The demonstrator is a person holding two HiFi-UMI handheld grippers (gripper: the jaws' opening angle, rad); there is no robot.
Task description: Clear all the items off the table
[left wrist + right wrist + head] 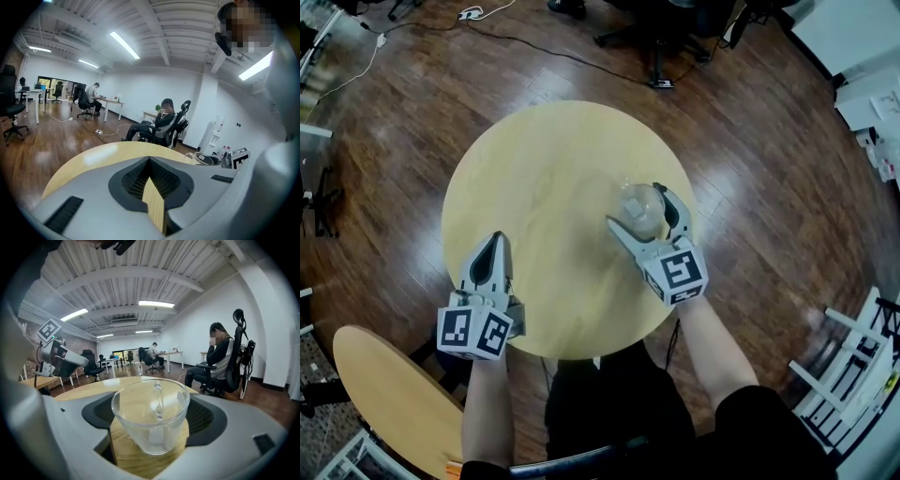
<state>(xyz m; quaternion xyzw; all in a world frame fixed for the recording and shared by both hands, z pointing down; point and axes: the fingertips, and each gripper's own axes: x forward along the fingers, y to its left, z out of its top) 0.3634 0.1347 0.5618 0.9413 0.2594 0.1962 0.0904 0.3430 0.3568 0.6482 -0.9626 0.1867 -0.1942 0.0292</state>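
A clear glass cup (639, 208) stands on the round wooden table (553, 141), right of the middle. My right gripper (636, 206) reaches in from the near edge, its jaws spread wide on either side of the cup. In the right gripper view the cup (151, 416) fills the gap between the dark pads (96, 411); I see no firm press on the glass. My left gripper (495, 238) hovers over the table's near left part, shut with nothing in it. In the left gripper view its jaws (150, 161) meet at a point above bare wood.
A second round wooden top (394, 394) lies at the near left, below table level. A white rack (848, 375) stands at the right. Office chairs (661, 37) and cables (356, 70) are on the floor beyond the table. A person sits in a chair (218, 357) further off.
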